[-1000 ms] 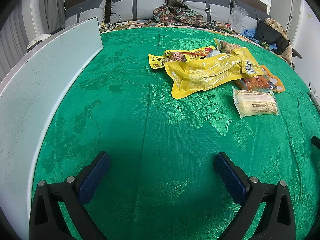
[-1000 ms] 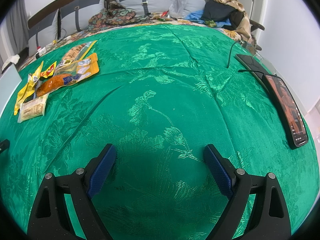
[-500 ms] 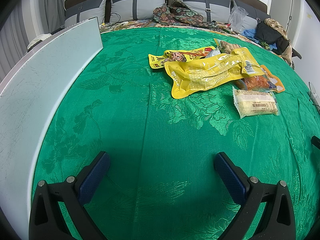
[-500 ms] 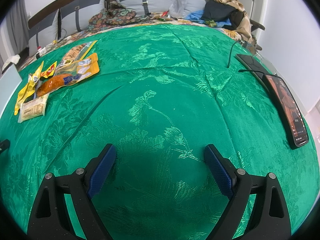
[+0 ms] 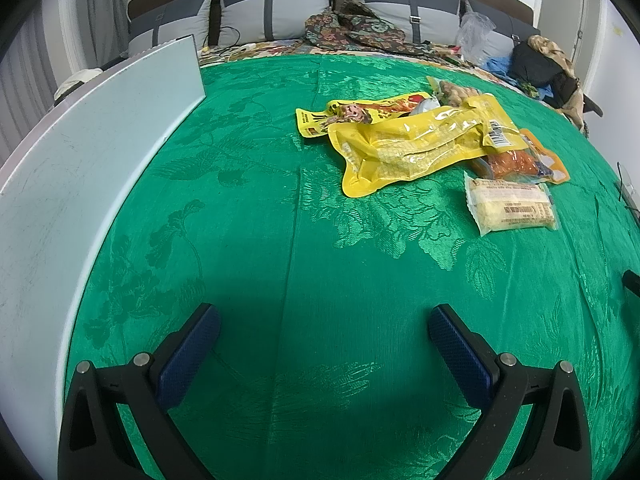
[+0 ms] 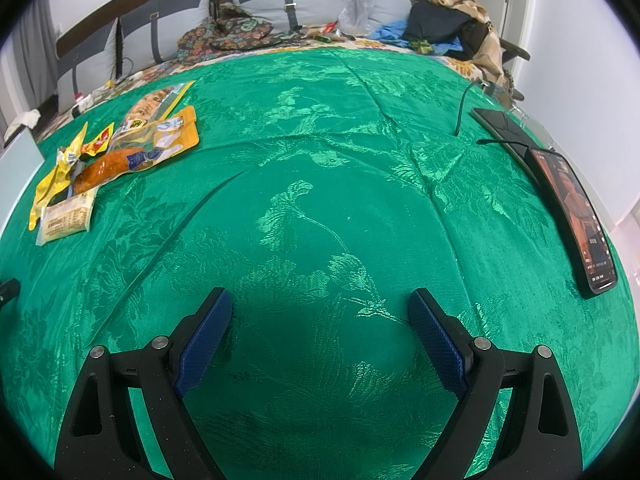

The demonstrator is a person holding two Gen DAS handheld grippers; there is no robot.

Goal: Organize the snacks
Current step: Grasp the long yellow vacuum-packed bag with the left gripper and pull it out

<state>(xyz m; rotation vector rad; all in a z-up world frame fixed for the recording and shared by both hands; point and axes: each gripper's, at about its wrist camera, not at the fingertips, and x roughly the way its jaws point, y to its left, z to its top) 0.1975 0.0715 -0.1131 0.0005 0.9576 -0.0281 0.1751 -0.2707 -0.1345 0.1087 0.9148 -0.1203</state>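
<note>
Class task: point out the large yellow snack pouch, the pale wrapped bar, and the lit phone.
large yellow snack pouch (image 5: 416,148), left wrist view, middle of its clear front.
pale wrapped bar (image 5: 512,208), left wrist view, centre of the wrapper.
lit phone (image 6: 576,216), right wrist view, middle of the screen.

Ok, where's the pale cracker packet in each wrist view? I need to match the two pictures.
Left wrist: the pale cracker packet lies right of centre, nearest of the snacks, just below the orange packet.
Right wrist: the same packet sits at the far left edge, again nearest of the pile.
Shared landmark: the orange packet, touching the cracker packet's far side in both views.
</note>
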